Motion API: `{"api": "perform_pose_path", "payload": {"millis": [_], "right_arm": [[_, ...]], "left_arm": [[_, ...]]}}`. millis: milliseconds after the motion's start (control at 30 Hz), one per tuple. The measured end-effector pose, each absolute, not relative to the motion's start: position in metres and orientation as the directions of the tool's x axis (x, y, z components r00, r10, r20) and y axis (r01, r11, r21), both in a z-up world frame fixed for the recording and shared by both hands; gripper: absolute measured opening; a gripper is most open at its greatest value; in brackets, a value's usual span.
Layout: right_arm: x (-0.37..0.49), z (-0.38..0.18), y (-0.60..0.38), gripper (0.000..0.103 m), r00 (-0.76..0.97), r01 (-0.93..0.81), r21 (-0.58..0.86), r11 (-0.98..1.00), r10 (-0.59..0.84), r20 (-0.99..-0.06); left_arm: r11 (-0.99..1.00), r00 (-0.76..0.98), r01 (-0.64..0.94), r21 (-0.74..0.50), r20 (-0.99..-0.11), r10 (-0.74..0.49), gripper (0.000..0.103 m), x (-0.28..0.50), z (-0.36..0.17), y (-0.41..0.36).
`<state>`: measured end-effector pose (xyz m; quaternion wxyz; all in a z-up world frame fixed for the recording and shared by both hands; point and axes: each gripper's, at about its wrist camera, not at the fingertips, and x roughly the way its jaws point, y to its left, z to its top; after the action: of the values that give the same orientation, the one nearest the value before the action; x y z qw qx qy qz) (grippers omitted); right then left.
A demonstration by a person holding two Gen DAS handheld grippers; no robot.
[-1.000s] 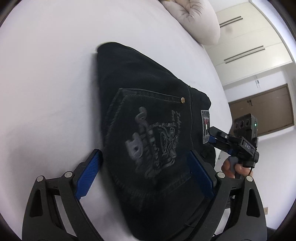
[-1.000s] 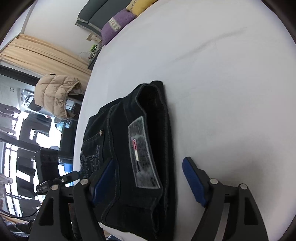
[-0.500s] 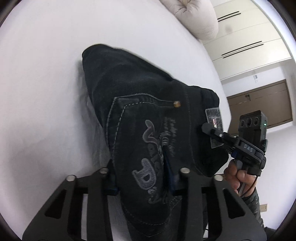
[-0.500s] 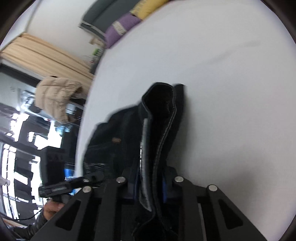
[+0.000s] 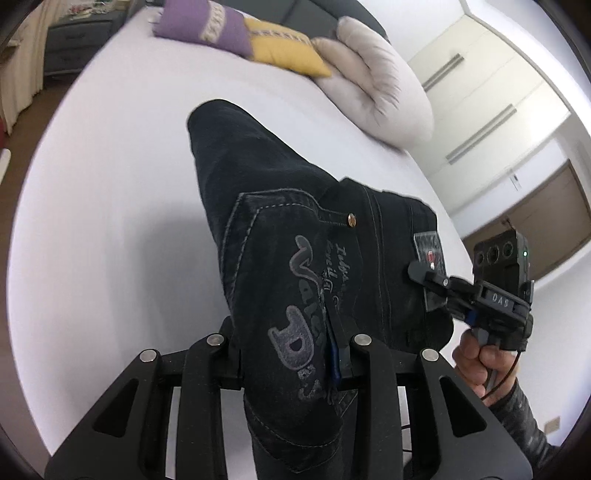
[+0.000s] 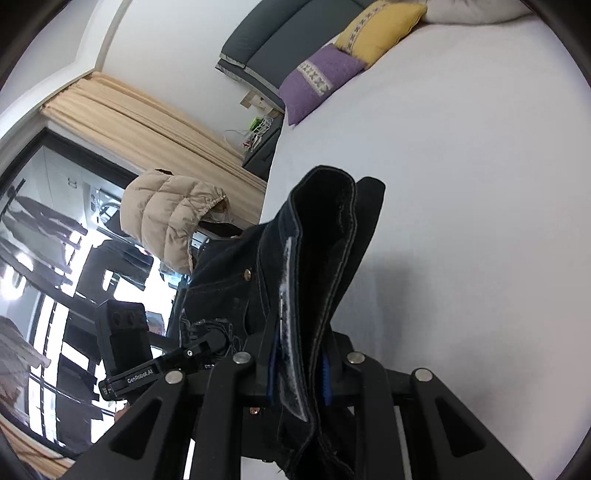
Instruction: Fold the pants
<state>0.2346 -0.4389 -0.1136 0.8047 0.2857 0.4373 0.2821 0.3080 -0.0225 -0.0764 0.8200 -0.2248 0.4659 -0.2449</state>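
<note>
Left wrist view: left gripper (image 5: 291, 354) is clamped on the folded black pants (image 5: 295, 236), jaws pinching the fabric at the printed back pocket (image 5: 295, 280). Pants are lifted off the white bed (image 5: 110, 221) at the near end; whether the far folded end touches the sheet can't be told. Beyond, at the bed's head: purple pillow (image 5: 203, 22), yellow pillow (image 5: 284, 48), pale rolled duvet (image 5: 376, 85). To the right, the right gripper (image 5: 424, 273) bites the waistband at the label patch (image 5: 430, 254), w/ the person's hand (image 5: 476, 358) on its handle. Pants hide most of the left fingers' inner pads; only a strip of blue shows. White wardrobe doors (image 5: 480, 92) and a brown door (image 5: 546, 218) sit behind.

Right wrist view: right gripper (image 6: 299, 365) is closed on the pants' (image 6: 321, 258) waistband edge, blue pads just visible either side of the cloth. Fabric stands up betw. the fingers and blocks the centre of the bed (image 6: 461, 184). Left gripper (image 6: 210, 343) pokes in from the left, its tips buried in denim. Around: purple pillow (image 6: 321, 81), yellow pillow (image 6: 380, 26), grey headboard (image 6: 266, 40), beige curtain (image 6: 147, 122), tan puffer jacket (image 6: 170, 218) on something I can't make out. Window area is blown out, details unreadable.
</note>
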Motion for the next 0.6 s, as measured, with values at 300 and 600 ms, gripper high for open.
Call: {"api": "perform_pose_path", "payload": {"millis": [300, 600], "right_arm": [[0.296, -0.223, -0.431, 0.032, 0.371, 0.001, 0.716, 0.698, 0.665, -0.648], [0.26, -0.201, -0.456, 0.068, 0.496, 0.0, 0.774, 0.634, 0.672, -0.55]], "left_arm": [[0.785, 0.379, 0.083, -0.614, -0.709, -0.595, 0.045, 0.358, -0.194, 0.024], [0.795, 0.519, 0.077, -0.602, -0.657, -0.547, 0.048, 0.332, -0.183, 0.024]]}}
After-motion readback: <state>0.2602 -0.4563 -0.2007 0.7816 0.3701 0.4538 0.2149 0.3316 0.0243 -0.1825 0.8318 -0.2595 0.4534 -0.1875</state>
